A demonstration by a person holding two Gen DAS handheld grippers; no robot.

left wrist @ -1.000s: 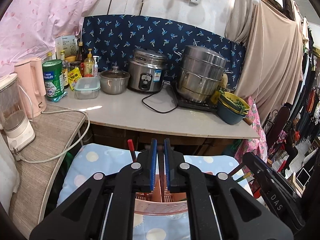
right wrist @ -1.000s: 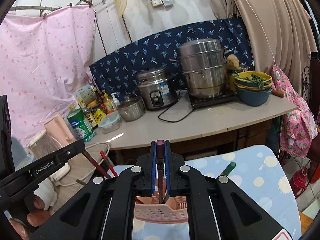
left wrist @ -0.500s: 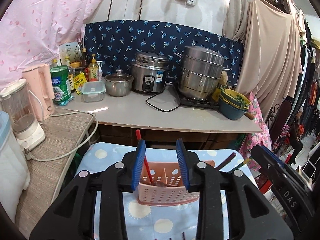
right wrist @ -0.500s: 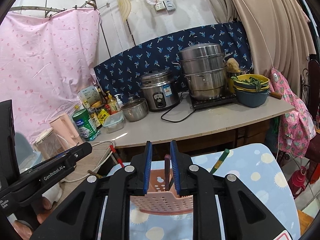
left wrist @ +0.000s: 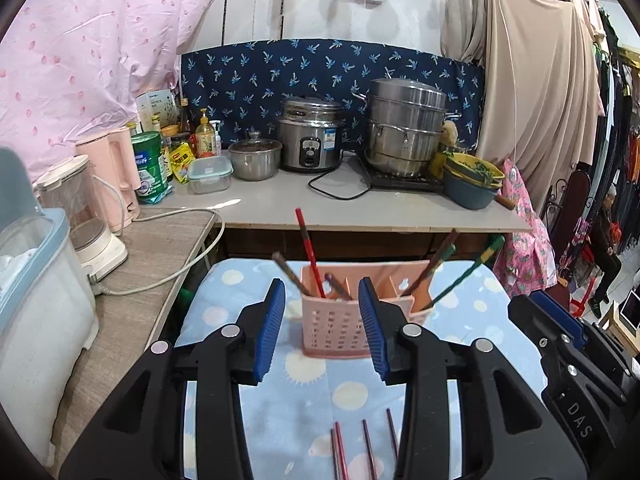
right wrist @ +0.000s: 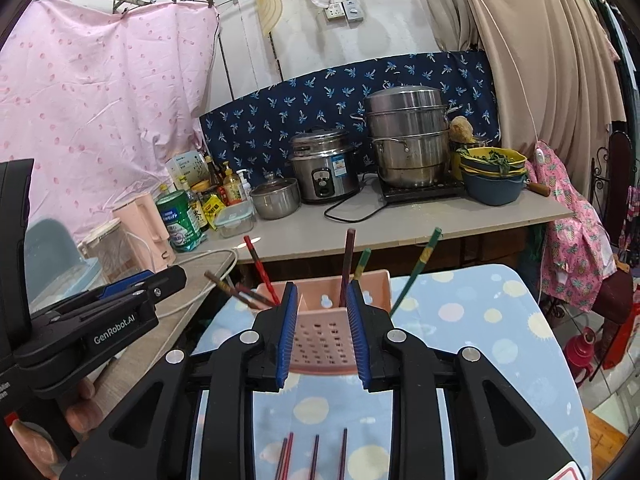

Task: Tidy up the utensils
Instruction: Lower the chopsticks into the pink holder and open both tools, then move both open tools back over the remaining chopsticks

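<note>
A pink perforated utensil holder (left wrist: 335, 328) stands on a blue polka-dot cloth and shows in the right wrist view too (right wrist: 326, 334). A red chopstick (left wrist: 307, 248), dark brown ones (left wrist: 436, 258) and green ones (right wrist: 420, 264) stand in it. A dark chopstick (right wrist: 347, 266) stands upright in its middle. Several dark red chopsticks (left wrist: 366, 452) lie loose on the cloth in front (right wrist: 314, 454). My left gripper (left wrist: 323, 326) is open and empty just before the holder. My right gripper (right wrist: 322, 334) is open and empty, also before it.
A grey counter (left wrist: 340, 204) behind holds a rice cooker (left wrist: 310, 140), steamer pot (left wrist: 404, 126), stacked bowls (left wrist: 472, 180), bottles and a green can (left wrist: 149, 166). A wooden side table (left wrist: 152, 248) at left holds a blender (left wrist: 80, 216) and cable.
Both grippers opened and drew back from the holder. The right one let go of the dark chopstick, which now stands in the holder. Loose chopsticks on the cloth came into view.
</note>
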